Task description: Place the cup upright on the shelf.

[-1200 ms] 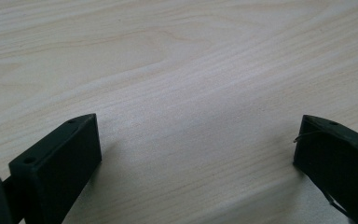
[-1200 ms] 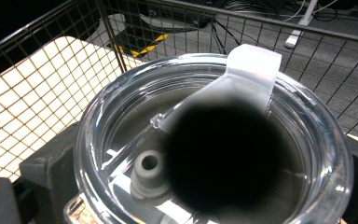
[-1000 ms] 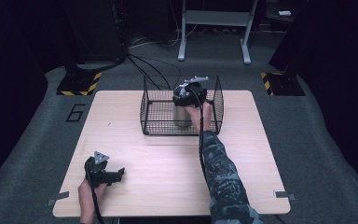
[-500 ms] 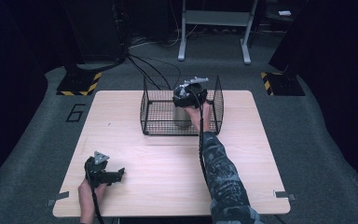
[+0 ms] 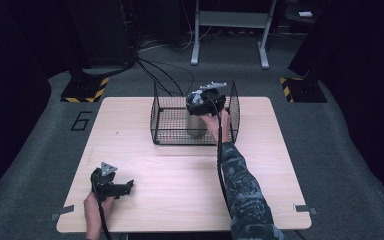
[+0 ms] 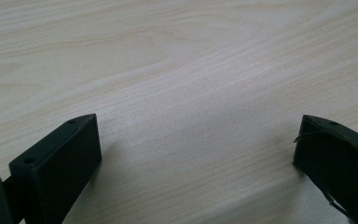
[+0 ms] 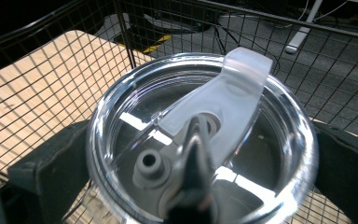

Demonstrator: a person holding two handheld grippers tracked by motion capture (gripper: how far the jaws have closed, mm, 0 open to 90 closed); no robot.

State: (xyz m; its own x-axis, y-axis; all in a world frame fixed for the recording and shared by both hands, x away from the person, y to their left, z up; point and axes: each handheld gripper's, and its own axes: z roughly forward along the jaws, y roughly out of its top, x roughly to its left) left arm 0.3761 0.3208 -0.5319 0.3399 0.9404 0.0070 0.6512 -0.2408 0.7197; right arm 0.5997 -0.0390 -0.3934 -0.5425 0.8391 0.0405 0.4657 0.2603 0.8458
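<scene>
The right hand-held gripper (image 7: pixel 200 154) is clamped on a steel tumbler with a clear plastic lid (image 7: pixel 200 135), inside the black wire basket (image 5: pixel 167 120) by the light wooden table's (image 5: pixel 180 175) far edge. Near the front-left corner, the left hand-held gripper (image 6: pixel 196 149) rests with jaws apart.

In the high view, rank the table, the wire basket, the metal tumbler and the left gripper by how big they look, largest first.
1. Table, by far.
2. Wire basket.
3 and 4. Left gripper and metal tumbler: unsure. They look similar, the right gripper covers the tumbler's top, and the left gripper sits nearer the camera.
</scene>
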